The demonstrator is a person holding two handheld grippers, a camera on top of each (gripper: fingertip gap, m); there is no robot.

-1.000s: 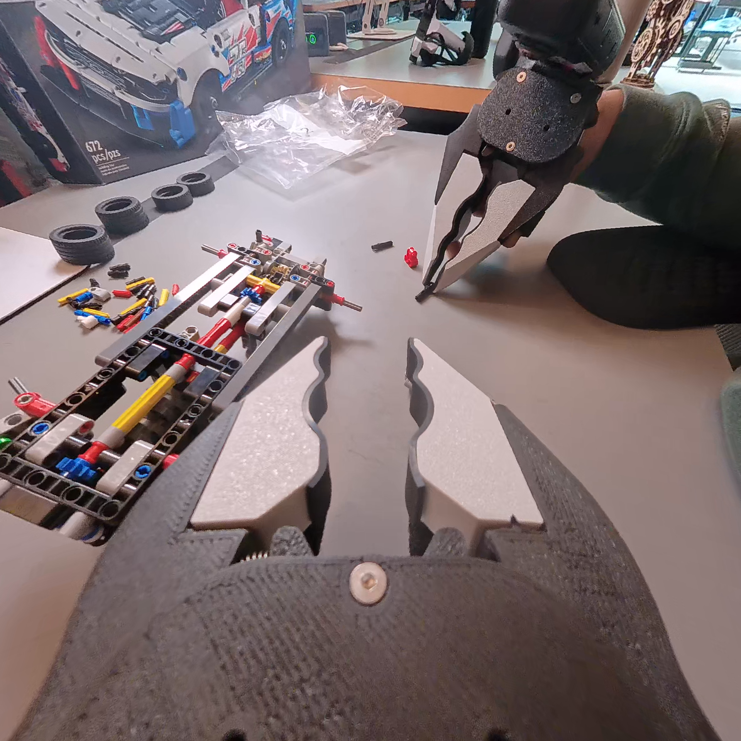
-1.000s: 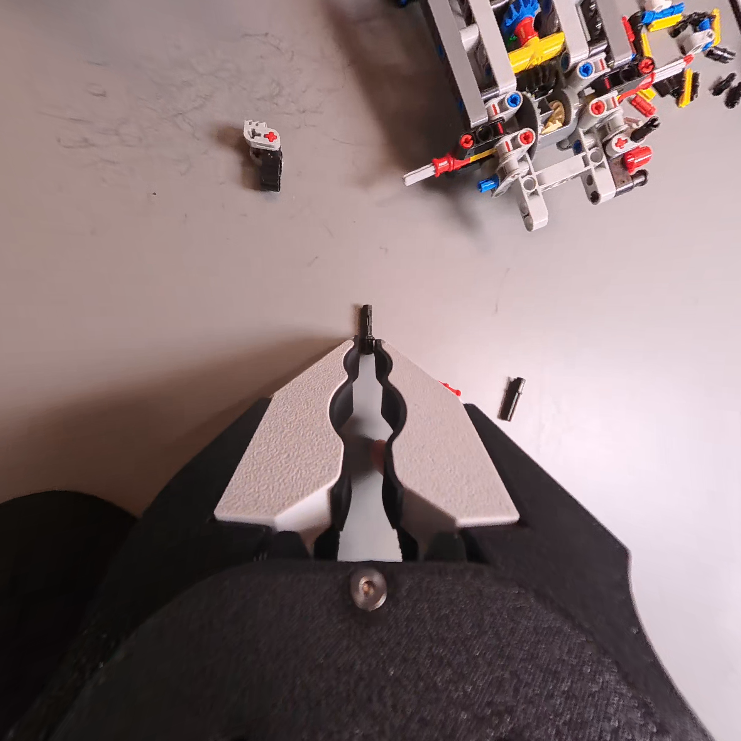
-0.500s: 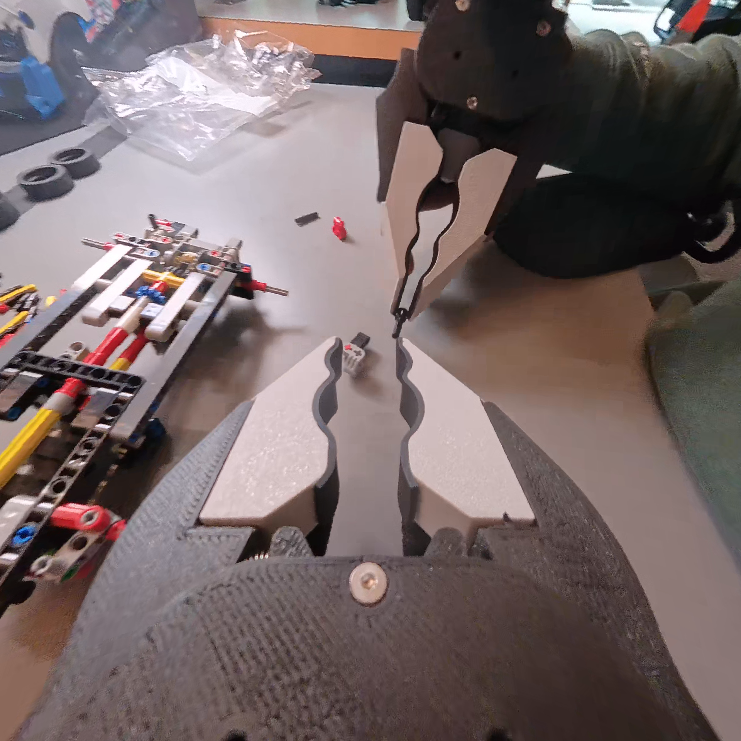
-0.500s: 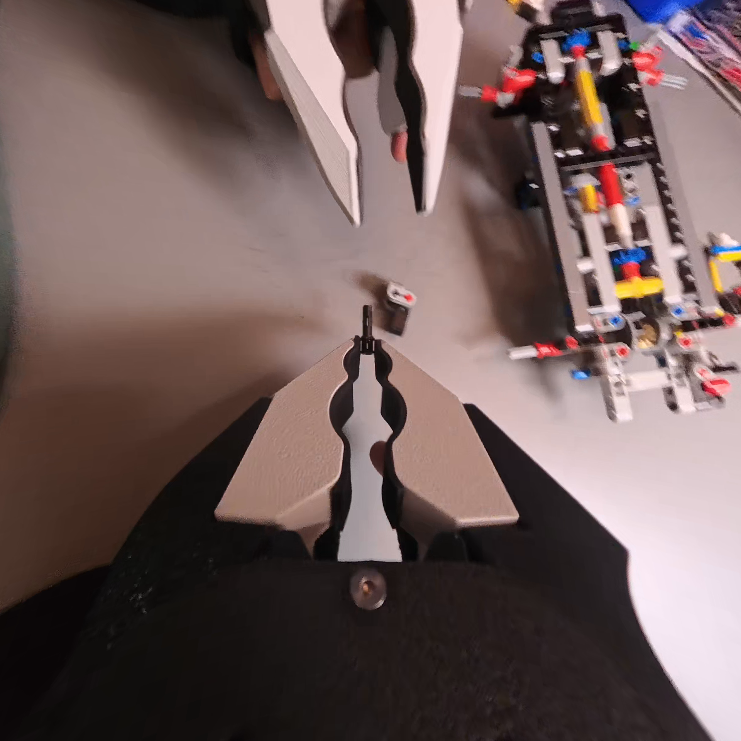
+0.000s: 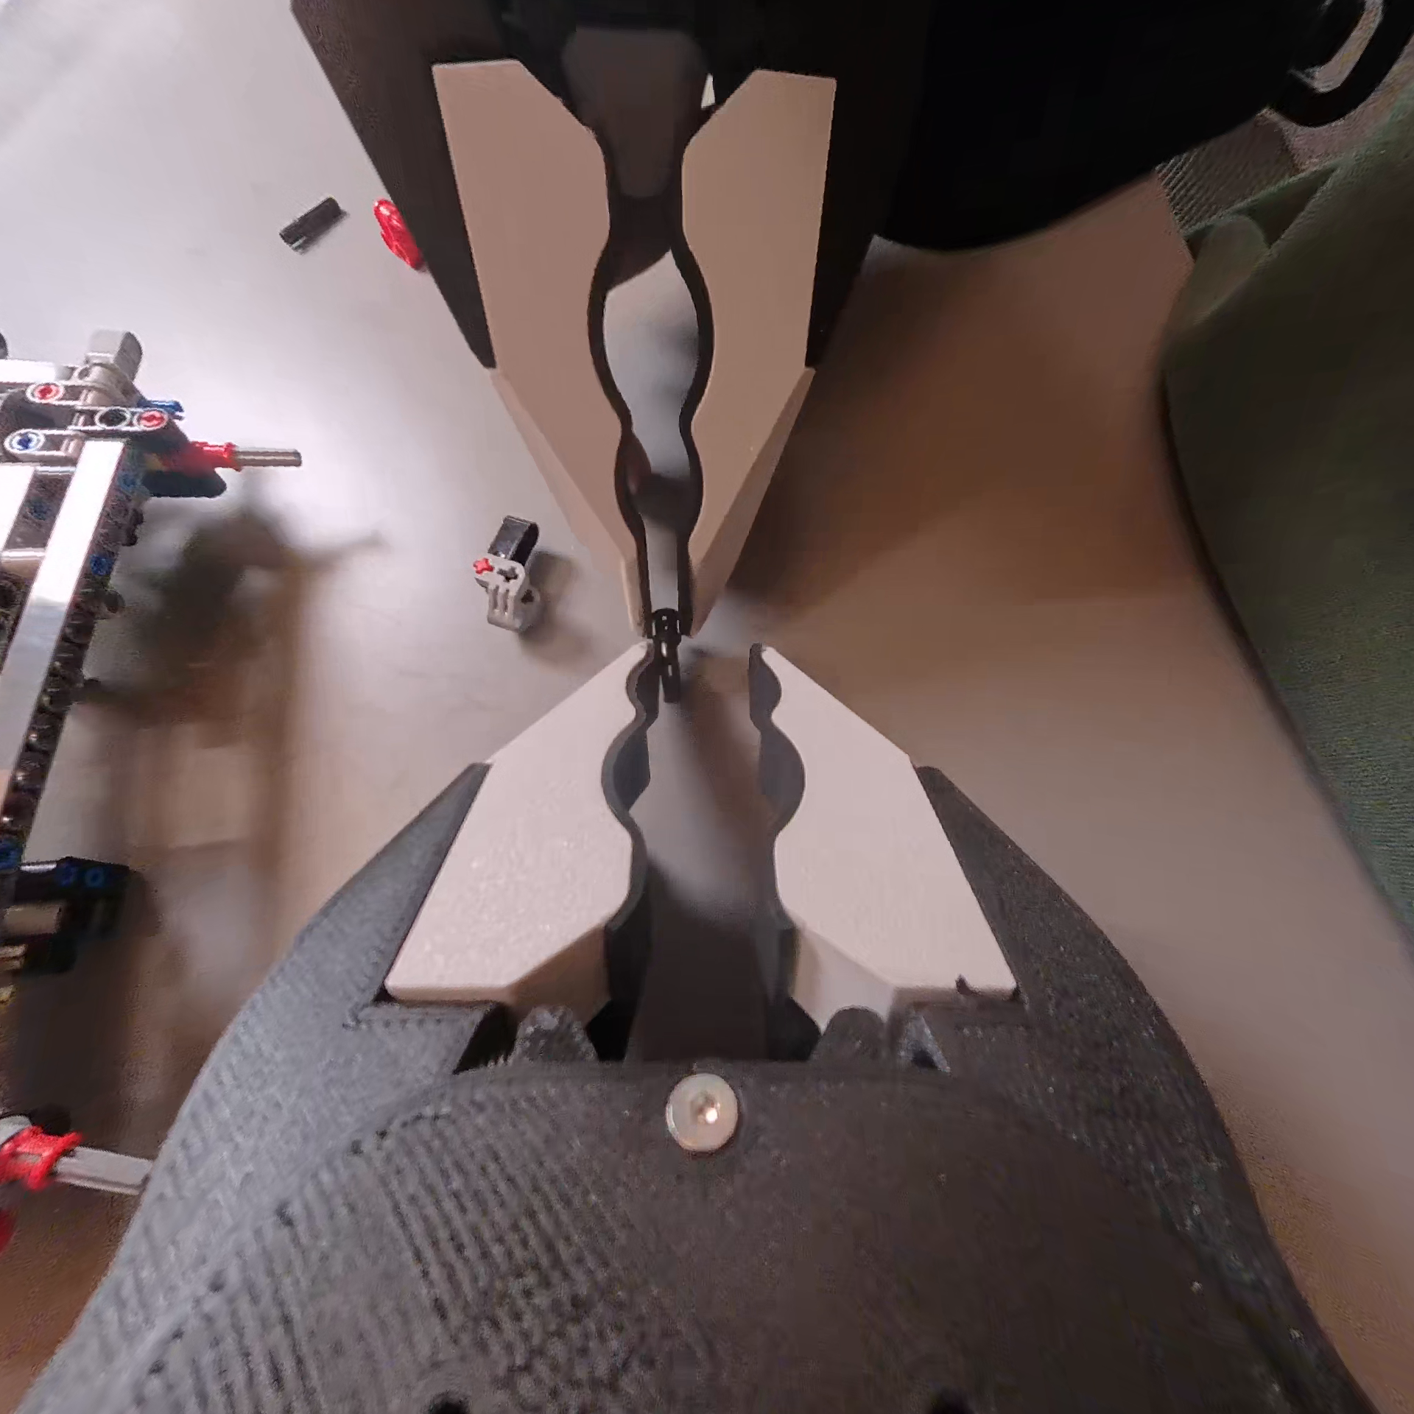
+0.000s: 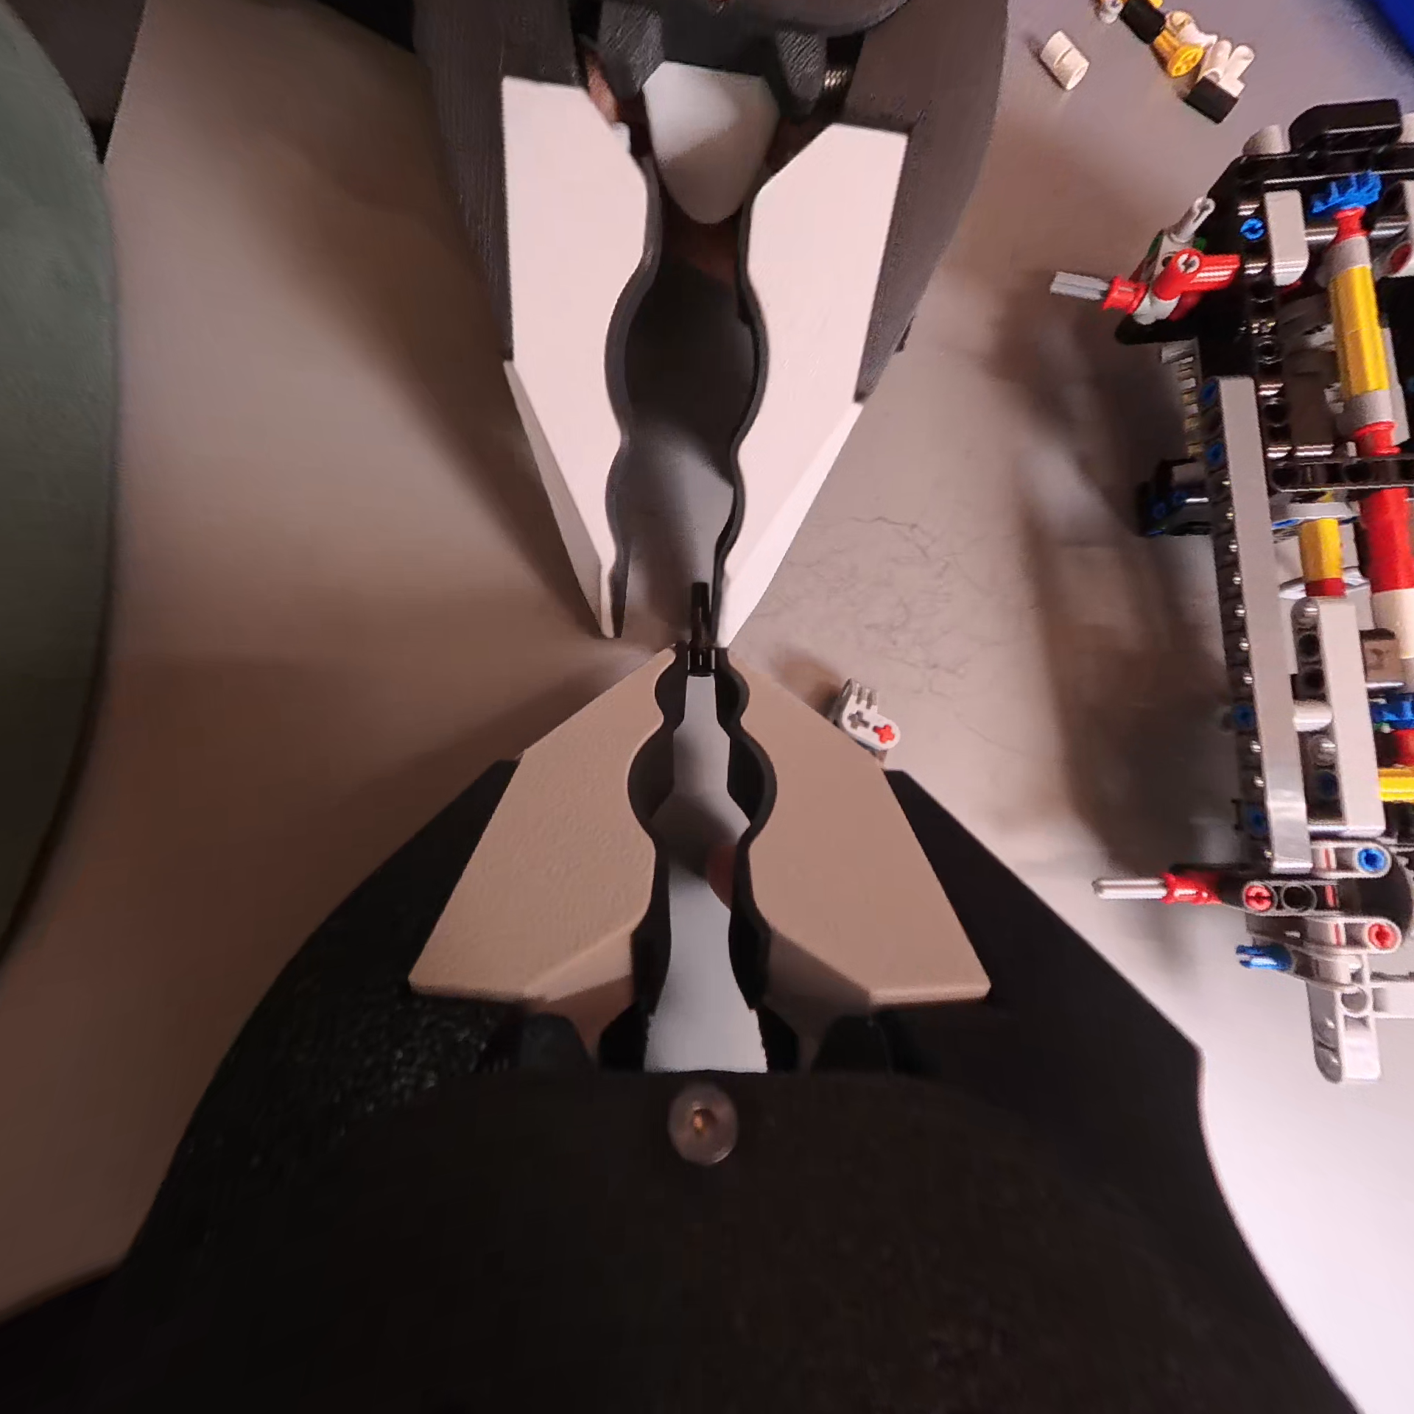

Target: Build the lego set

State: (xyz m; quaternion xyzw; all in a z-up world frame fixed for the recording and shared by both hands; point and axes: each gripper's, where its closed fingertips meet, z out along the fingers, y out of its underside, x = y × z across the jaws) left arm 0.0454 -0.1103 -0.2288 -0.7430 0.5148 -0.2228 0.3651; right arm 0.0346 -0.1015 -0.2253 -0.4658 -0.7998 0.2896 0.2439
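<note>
My right gripper (image 6: 698, 656) is shut on a small black pin (image 6: 698, 623) that sticks out past its tips. It also shows in the left wrist view (image 5: 664, 612), coming in from the top. My left gripper (image 5: 704, 664) is open and faces it tip to tip. The pin (image 5: 668, 658) reaches into the left gripper's gap and lies against one fingertip (image 5: 646, 673). A small grey and black piece with a red cross (image 5: 509, 575) lies on the table just beside the tips, also seen in the right wrist view (image 6: 868, 723). The part-built chassis (image 6: 1301, 612) lies off to the side.
The chassis end (image 5: 69, 474) is at the left edge of the left wrist view. A loose black pin (image 5: 308, 223) and a red piece (image 5: 395, 233) lie beyond it. Small loose parts (image 6: 1178, 46) lie near the chassis. A green sleeve (image 5: 1301, 459) rests on the table. The tips of both grippers are at nearly the same place.
Both grippers have come together above the table until their tips meet. The right gripper kept hold of the black pin, whose free end now sits between the left gripper's open fingertips.
</note>
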